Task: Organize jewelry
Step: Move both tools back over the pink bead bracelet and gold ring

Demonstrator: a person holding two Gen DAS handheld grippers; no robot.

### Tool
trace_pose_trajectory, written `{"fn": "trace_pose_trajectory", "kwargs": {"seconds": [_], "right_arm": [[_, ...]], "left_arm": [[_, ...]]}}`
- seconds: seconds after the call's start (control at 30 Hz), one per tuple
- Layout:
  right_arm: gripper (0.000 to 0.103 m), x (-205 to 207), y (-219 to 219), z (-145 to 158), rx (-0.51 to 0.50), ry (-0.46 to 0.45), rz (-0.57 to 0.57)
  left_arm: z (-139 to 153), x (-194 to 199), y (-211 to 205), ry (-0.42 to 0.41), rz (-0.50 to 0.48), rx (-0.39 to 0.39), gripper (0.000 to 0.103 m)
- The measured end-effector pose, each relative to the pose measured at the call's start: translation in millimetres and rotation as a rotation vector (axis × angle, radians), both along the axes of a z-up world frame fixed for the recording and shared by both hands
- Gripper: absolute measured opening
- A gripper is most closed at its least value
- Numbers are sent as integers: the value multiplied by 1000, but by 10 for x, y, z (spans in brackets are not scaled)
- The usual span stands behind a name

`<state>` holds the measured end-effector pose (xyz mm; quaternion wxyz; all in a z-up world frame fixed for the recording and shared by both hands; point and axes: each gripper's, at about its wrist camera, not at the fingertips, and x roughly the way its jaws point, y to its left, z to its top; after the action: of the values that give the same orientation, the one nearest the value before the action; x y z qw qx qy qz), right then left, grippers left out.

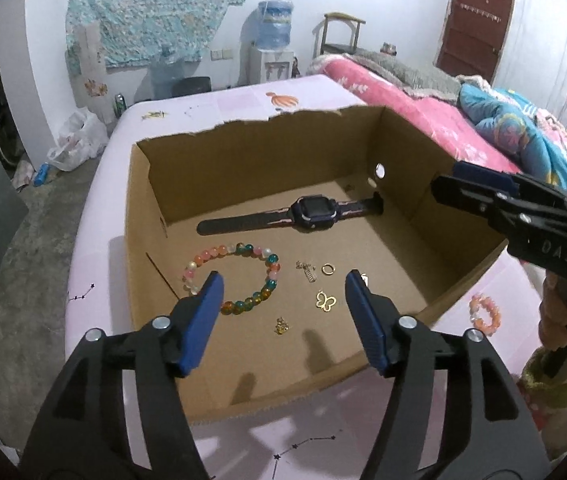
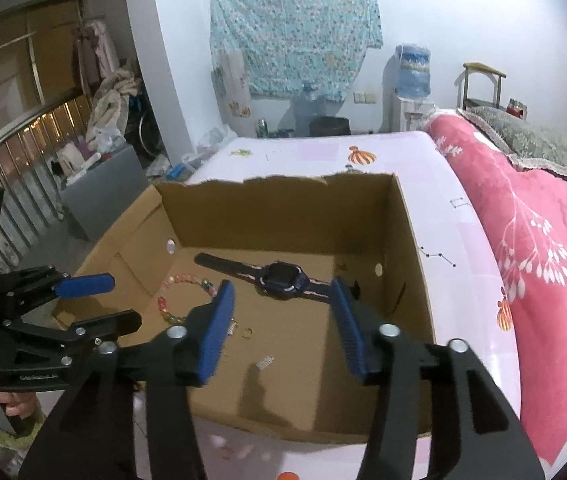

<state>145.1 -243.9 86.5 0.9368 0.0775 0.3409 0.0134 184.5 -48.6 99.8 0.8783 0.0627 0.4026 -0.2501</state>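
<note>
An open cardboard box (image 1: 243, 176) (image 2: 283, 212) stands on a pale pink sheet. On its floor lie a dark smartwatch (image 1: 307, 212) (image 2: 281, 280), a multicoloured bead bracelet (image 1: 239, 247) (image 2: 163, 304), a gold ring (image 1: 323, 269), a gold butterfly pendant (image 1: 325, 301), a small gold charm (image 1: 281, 326) and a small silver piece (image 2: 265, 362). My left gripper (image 1: 283, 276) (image 2: 125, 302) hangs open over the box's near left part, nothing between its pads. My right gripper (image 2: 282, 283) (image 1: 445, 180) is open above the box's right side, also empty.
A pink bead bracelet (image 1: 475, 304) lies on the sheet outside the box, at its right. A pink blanket (image 2: 523, 240) covers the bed to the right. A hand (image 1: 563, 320) holds the right gripper's handle. A water dispenser (image 1: 275, 52) and a chair (image 1: 339, 32) stand by the far wall.
</note>
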Motion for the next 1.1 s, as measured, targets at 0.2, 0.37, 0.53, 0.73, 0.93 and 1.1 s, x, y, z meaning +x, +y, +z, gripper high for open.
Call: {"fn": "trace_pose_trajectory", "kwargs": {"seconds": [0.2,0.37,0.53,0.73,0.93,1.1], "right_arm": [[66,-190,32,100,40,-42,10],[79,-406,110,187,55,-86,23],[83,-613,176,201,74,-103,29],[84,-832,197,49,96,-47,24],[84,-1115,220,-254,73,70,11],[84,-1449,142,-522,70,161,-51]], "left_arm": [[155,-191,126,-31,10,-53,77],[243,-429,233,-61,1,-80,83],[246,-636,348,-66,7,-84,85],[117,-782,450,-21,31,-84,85],[-160,-853,459,71,71,1,86],[-411,-947,388,153,66,27,86]]}}
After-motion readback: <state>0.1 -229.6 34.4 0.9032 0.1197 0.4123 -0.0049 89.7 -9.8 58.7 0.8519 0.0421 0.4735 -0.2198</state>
